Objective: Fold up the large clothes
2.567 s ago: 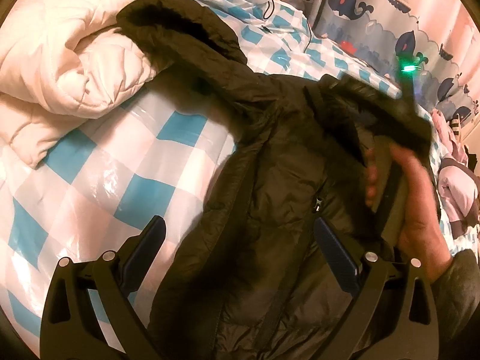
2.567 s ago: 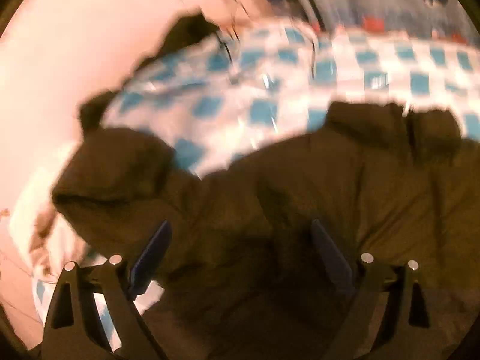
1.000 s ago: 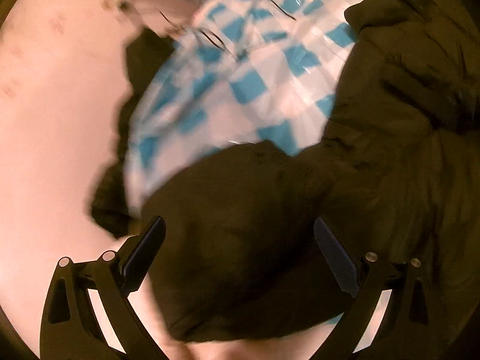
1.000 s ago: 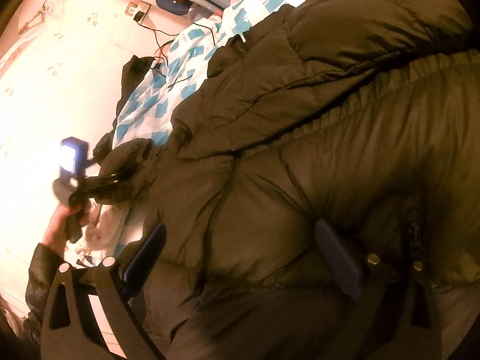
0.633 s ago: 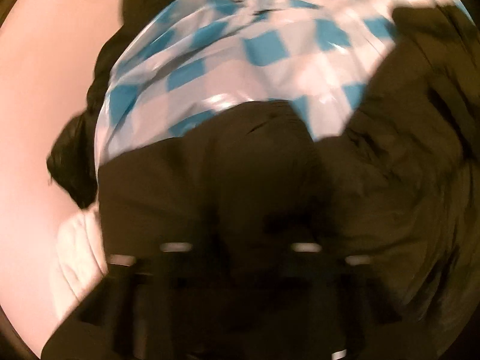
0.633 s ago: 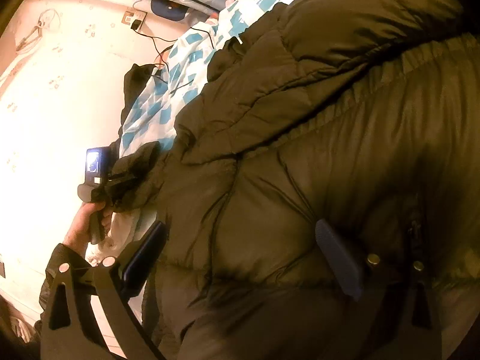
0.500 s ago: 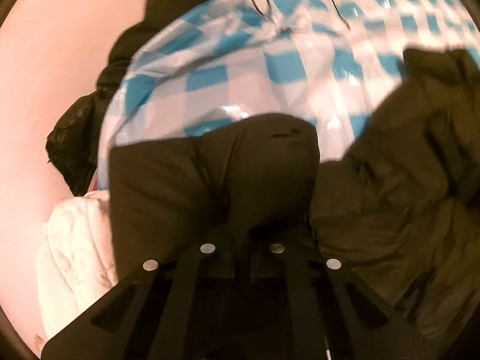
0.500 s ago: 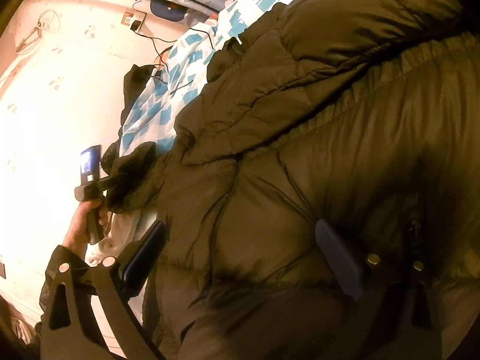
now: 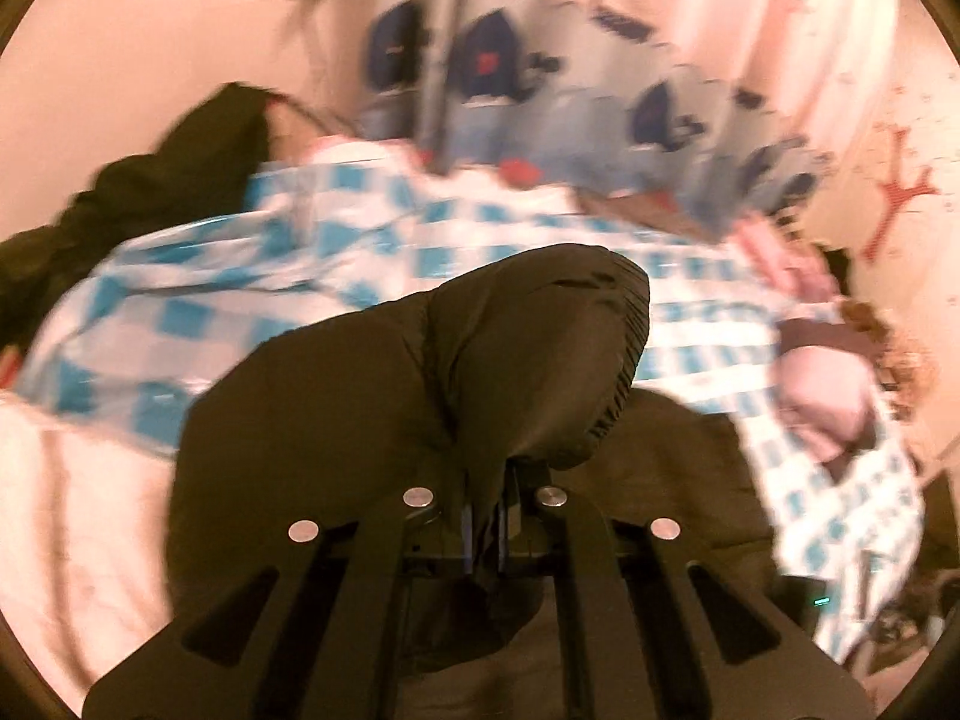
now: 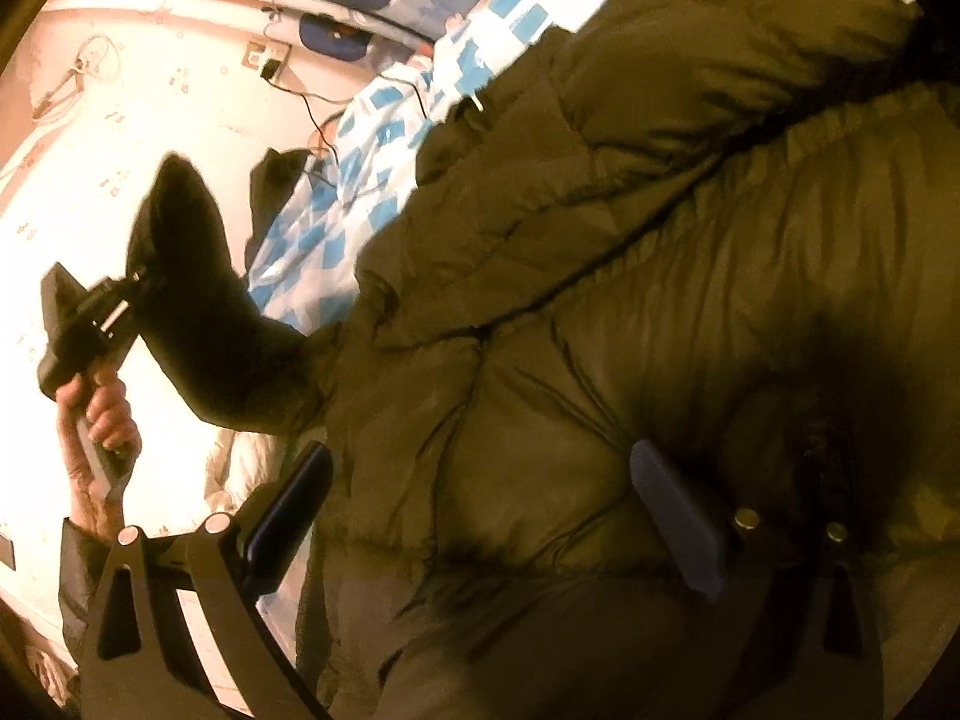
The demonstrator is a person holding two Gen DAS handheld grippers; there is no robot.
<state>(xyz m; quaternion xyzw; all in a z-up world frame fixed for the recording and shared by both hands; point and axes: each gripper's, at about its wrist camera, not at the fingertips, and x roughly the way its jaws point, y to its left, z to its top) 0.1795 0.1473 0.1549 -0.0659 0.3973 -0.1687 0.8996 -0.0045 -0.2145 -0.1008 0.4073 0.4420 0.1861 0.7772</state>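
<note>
A big dark olive puffer jacket (image 10: 630,276) lies spread over the bed and fills the right wrist view. My right gripper (image 10: 480,510) stands open low over the jacket's body, its blue pads wide apart and nothing pinched between them. My left gripper (image 9: 486,516) is shut on the jacket's sleeve (image 9: 528,360) near the elastic cuff, and the sleeve stands lifted off the bed. The right wrist view shows the same from the side: a hand (image 10: 99,420) holds the left gripper (image 10: 135,288) up at the left, with the sleeve (image 10: 204,312) rising from the jacket to it.
A blue and white checked sheet (image 9: 240,300) covers the bed. A white quilted garment (image 9: 78,510) lies at the near left. Dark clothes (image 9: 150,180) are heaped by the wall, and pink items (image 9: 822,402) lie at the right. A whale-print curtain (image 9: 540,96) hangs behind. A cable (image 10: 312,108) runs from a wall socket.
My left gripper went from open over the sleeve to shut on it, then rose and turned, lifting the sleeve off the bed. The right gripper stayed where it was, open.
</note>
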